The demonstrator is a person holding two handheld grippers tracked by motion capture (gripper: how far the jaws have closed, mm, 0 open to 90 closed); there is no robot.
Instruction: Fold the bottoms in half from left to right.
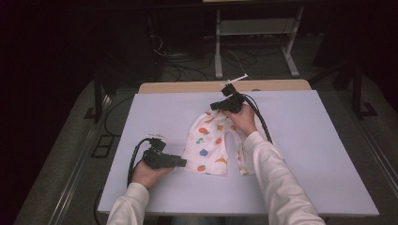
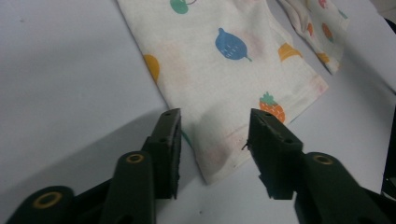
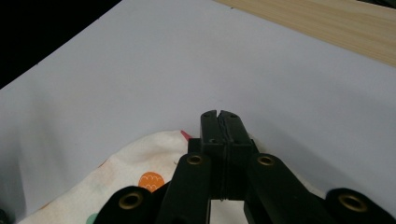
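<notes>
under right tool (image 3: 219, 116), cloth (image 3: 140, 158) edge hidden

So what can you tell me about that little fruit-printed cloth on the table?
The cloth looks like a small cream garment of thin soft fabric, printed with coloured fruit. It lies mostly flat on the pale table, with a narrower second piece lying beside it. The right gripper, jaws shut, pinches its far end. The left gripper straddles its near hemmed corner, jaws apart on either side, not yet pressing on it.

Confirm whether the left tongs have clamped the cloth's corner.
No, the left tongs straddle the fruit-print cloth corner with both pads clear of it.
</notes>
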